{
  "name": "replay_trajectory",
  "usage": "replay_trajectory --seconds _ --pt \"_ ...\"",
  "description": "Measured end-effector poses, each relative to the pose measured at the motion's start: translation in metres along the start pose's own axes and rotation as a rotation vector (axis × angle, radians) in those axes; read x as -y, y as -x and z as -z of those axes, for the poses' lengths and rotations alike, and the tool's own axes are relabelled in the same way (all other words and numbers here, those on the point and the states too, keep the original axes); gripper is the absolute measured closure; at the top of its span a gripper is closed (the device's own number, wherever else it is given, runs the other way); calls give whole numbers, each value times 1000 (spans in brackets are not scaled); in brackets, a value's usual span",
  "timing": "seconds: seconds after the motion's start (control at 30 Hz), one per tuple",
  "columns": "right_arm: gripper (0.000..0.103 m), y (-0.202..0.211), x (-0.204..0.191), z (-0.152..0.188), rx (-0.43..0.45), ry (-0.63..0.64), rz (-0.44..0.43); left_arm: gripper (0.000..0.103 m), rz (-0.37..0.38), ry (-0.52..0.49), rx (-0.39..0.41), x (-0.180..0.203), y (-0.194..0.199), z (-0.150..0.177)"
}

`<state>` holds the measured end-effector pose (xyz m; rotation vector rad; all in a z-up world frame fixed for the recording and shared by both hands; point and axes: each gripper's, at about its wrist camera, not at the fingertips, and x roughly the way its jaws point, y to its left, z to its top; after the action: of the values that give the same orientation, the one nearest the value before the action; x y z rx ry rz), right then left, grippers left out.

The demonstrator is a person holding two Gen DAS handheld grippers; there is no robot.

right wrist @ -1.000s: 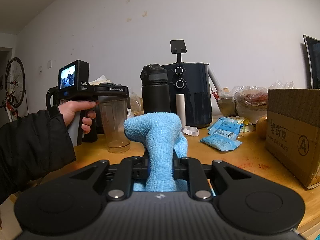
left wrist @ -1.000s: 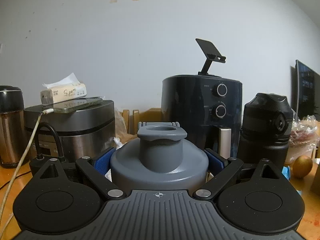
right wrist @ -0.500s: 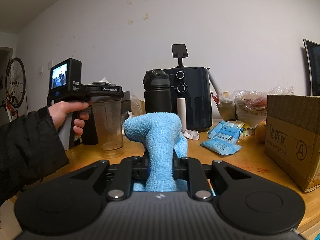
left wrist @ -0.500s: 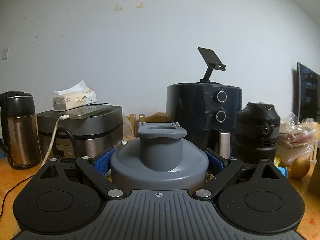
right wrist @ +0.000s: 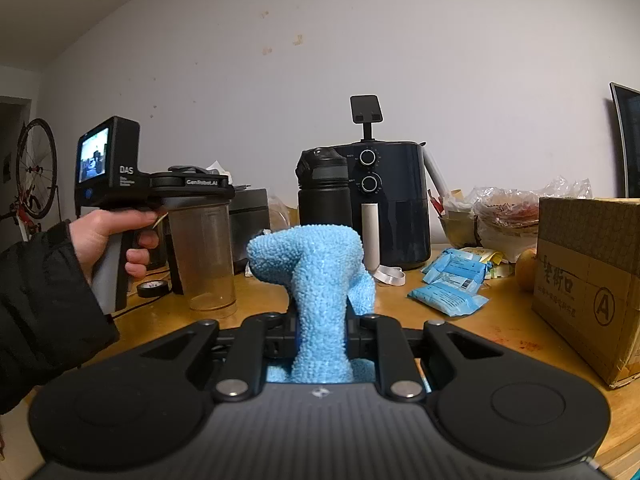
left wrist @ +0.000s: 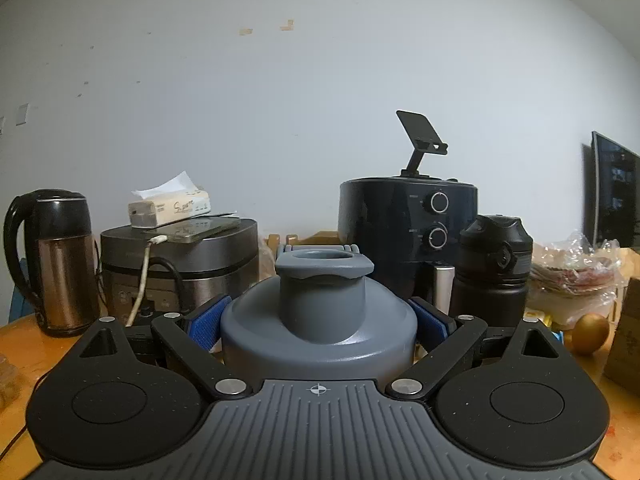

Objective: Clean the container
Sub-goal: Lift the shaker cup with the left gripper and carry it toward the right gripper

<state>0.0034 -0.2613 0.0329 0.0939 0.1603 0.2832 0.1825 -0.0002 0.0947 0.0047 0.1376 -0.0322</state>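
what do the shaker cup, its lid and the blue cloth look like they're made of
Shaker cup: likely clear plastic, cloudy finish; things behind show through. Lid: probably moulded plastic, matte grey, soft sheen. Blue cloth: looks like microfibre, nubby looped pile.

Matt grey plastic lid [left wrist: 318,320] on a clear, cloudy plastic container [right wrist: 202,256], fluffy blue terry cloth [right wrist: 320,280] right of it, glossy dark air fryer [right wrist: 394,204] behind the cloth, worn orange wooden table [right wrist: 500,320], rough brown cardboard box [right wrist: 588,292], shiny coppery metal kettle [left wrist: 56,264].
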Motion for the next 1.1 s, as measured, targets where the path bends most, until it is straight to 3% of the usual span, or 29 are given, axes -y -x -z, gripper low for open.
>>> replay_trajectory --seconds 1.1 --pt "91 10 -7 0 3 -4 -7 8 -3 17 -16 -3 75 7"
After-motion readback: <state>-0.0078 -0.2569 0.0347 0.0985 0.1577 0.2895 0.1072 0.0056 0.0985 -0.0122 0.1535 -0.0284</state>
